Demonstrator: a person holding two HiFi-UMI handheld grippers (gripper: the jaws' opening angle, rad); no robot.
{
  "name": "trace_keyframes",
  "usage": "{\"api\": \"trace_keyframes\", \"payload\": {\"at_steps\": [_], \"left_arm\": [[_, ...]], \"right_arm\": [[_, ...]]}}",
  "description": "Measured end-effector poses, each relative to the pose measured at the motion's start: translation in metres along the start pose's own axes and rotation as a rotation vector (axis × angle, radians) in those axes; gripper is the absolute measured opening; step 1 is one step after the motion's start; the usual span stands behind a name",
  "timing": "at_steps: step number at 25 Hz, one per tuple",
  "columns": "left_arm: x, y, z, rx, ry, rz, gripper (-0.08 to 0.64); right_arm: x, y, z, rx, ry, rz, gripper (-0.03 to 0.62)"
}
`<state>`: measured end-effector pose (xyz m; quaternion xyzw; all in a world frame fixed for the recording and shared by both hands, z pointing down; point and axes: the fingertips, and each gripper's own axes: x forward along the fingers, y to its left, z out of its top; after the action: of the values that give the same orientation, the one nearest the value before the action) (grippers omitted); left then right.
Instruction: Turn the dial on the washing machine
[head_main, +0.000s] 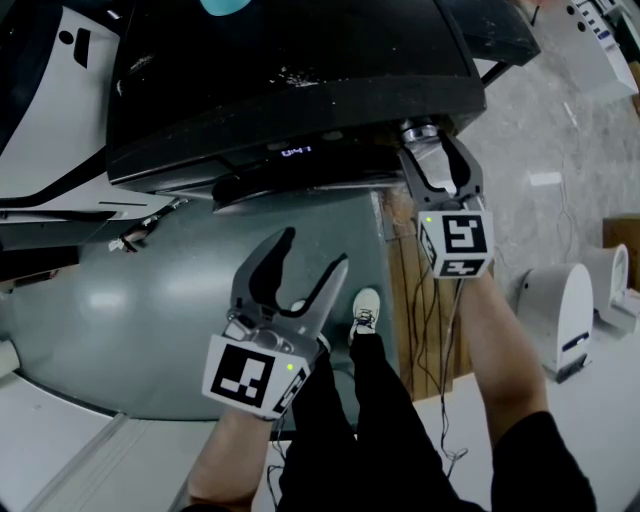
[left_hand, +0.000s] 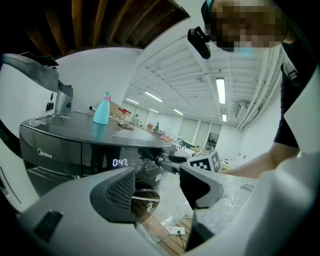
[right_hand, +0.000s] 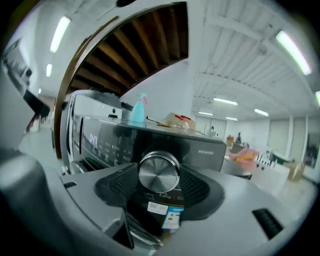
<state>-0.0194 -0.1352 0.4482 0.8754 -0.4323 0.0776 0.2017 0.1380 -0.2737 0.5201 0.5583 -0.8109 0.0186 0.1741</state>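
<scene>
Right gripper view: the chrome dial (right_hand: 159, 171) sits at the right end of the front control panel of the dark washing machine (right_hand: 200, 147). The right gripper (right_hand: 159, 184) is pinching the dial, one ribbed pad against each side.

Head view: the left gripper (head_main: 315, 250) hangs in front of the washing machine's round door (head_main: 170, 300), below the lit display (head_main: 297, 150). Its jaws are spread, with nothing between them.

Left gripper view: a teal spray bottle (left_hand: 102, 111) stands upright on the washing machine's top.
</scene>
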Motion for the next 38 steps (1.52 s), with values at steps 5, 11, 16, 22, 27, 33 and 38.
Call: {"api": "trace_keyframes", "payload": {"at_steps": [5, 11, 16, 22, 27, 33, 38], "left_arm": [[0.0, -0.001, -0.005, -0.003, 0.02, -0.001, 0.26], [0.001, -0.001, -0.002, 0.0, 0.006, -0.003, 0.259], [0.0, 0.0, -0.005, -0.001, 0.026, -0.002, 0.259], [0.001, 0.0, 0.001, 0.002, -0.01, -0.003, 0.259], [0.001, 0.001, 0.001, 0.002, -0.012, -0.003, 0.259], [0.0, 0.003, -0.005, -0.003, 0.03, 0.0, 0.259], [0.002, 0.003, 0.0, 0.001, -0.008, -0.004, 0.259]], "right_arm": [[0.0, -0.003, -0.001, 0.2, -0.043, 0.04, 0.275], [-0.001, 0.002, 0.0, 0.136, -0.039, 0.041, 0.299], [0.0, 0.0, -0.001, 0.121, -0.035, 0.029, 0.299], [0.001, 0.003, 0.0, 0.015, -0.019, 0.025, 0.299], [0.0, 0.01, 0.003, -0.107, -0.008, 0.024, 0.302], [0.0, 0.012, 0.0, -0.334, 0.032, -0.027, 0.301], [0.001, 0.011, -0.001, -0.467, 0.029, -0.083, 0.273]]}}
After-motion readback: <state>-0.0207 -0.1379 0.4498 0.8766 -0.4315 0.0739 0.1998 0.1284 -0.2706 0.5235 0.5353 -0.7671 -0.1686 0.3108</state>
